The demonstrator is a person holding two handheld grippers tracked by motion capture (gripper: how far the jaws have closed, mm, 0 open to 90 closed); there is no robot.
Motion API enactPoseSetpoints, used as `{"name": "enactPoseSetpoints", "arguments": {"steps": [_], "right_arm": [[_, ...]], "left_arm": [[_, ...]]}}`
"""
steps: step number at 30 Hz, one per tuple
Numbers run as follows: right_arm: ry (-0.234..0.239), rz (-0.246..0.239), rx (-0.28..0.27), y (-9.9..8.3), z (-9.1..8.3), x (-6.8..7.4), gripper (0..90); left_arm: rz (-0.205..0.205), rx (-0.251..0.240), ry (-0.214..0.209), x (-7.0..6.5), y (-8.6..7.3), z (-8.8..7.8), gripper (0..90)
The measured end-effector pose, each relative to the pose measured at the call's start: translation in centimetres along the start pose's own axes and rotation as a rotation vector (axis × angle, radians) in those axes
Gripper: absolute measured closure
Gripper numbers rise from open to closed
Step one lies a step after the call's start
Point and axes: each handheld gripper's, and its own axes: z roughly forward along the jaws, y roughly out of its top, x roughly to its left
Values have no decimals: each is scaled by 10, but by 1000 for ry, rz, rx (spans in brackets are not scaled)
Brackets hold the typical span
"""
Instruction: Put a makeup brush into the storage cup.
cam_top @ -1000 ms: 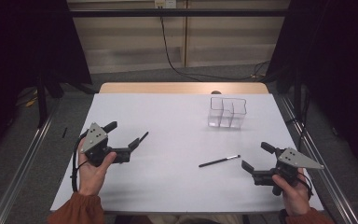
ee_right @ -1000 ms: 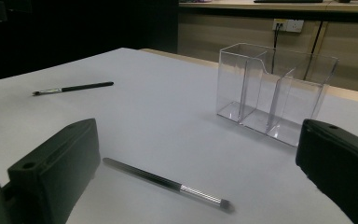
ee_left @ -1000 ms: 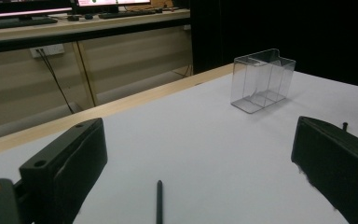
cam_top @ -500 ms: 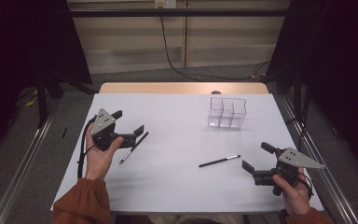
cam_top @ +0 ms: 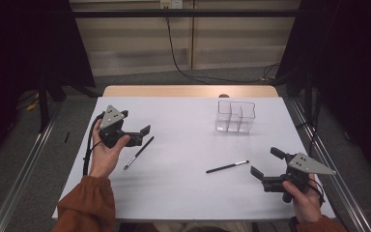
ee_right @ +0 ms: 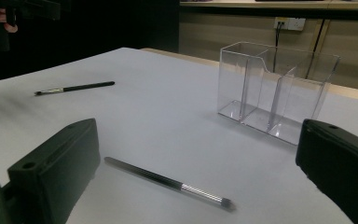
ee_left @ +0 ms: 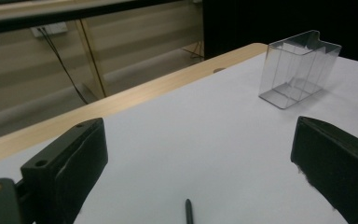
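Slim dark brush (cam_top: 138,152) lying flat, left gripper (cam_top: 143,135) jaws wide, empty, right gripper (cam_top: 264,163) likewise

Both grippers black, blocky two-jaw units. Left gripper (cam_top: 144,135): grey triangular top plate, black cable looping off the back. Right gripper (cam_top: 266,162): same grey plate. Jaws have screw holes near base. Person's sleeves (cam_top: 86,203) rust-orange.

a lab-like recording bay, a white-topped table (cam_top: 188,188) with a wooden far edge standing between metal floor rails (cam_top: 21,186), black curtains (cam_top: 348,72) hanging left and right, a cable (cam_top: 174,53) trailing from a far wall socket (cam_top: 170,4)
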Motion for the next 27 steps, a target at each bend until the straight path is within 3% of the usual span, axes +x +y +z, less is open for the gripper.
{"name": "enactPoseSetpoints", "arguments": {"steps": [2,6,8,11,16,21,27], "right_arm": [[-9,0,0,0,0,0,0],[0,0,-1,0,0,1,0],[0,1,-1,0,0,0,0],[0,1,0,0,0,0,0],[4,1,1,0,0,0,0],[4,1,1,0,0,0,0],[5,1,2,0,0,0,0]], "left_arm": [[10,24,3,0,1,1,38],[-27,57,-29,4,2,4,37],[-19,93,-26,6,3,4,37],[-40,150,-45,8,4,5,38],[-12,268,-81,12,7,7,38],[11,323,-59,14,8,7,38],[34,448,-36,15,6,11,53]]}}
